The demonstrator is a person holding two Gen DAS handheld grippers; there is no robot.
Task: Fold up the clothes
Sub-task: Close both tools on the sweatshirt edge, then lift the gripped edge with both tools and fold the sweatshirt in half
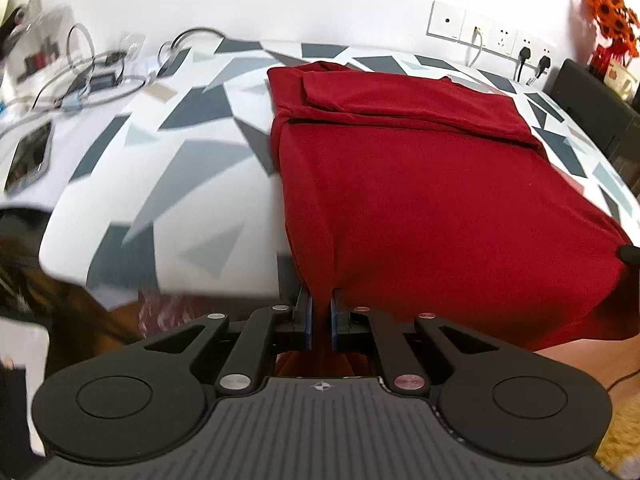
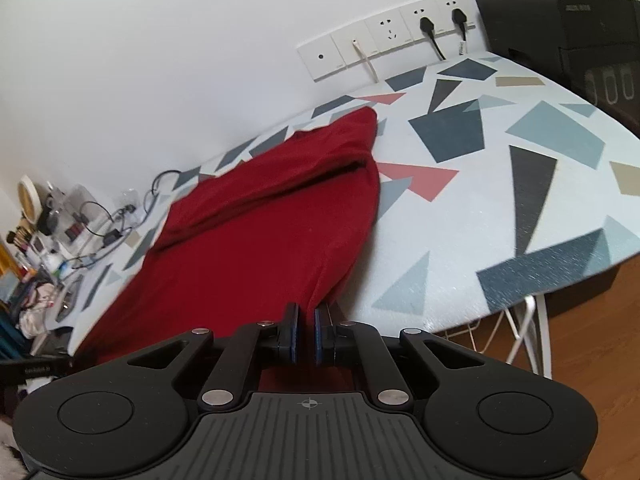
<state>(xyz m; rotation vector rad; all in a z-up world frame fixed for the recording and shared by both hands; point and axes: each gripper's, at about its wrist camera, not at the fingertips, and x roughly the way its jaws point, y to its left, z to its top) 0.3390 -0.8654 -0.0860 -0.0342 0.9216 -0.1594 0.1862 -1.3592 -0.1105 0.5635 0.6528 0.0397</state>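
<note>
Only my left wrist view shows the orange artificial flowers (image 1: pixel 612 12) past the table's far right corner; only my right shows the black printer (image 2: pixel 568 28) there, its lettering too blurred to read. My left gripper (image 1: pixel 320 312) is clamped on the near left corner of the dark red fabric garment (image 1: pixel 420 180), my right gripper (image 2: pixel 306 320) on its near right corner. It lies partly folded on the white table with grey geometric shapes (image 2: pixel 500 200), its near edge hanging over the table's near edge.

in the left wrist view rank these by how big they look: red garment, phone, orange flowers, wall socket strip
1. red garment, by far.
2. wall socket strip.
3. phone and orange flowers look alike; both sit at the warped picture edge, so I won't rank them.
</note>
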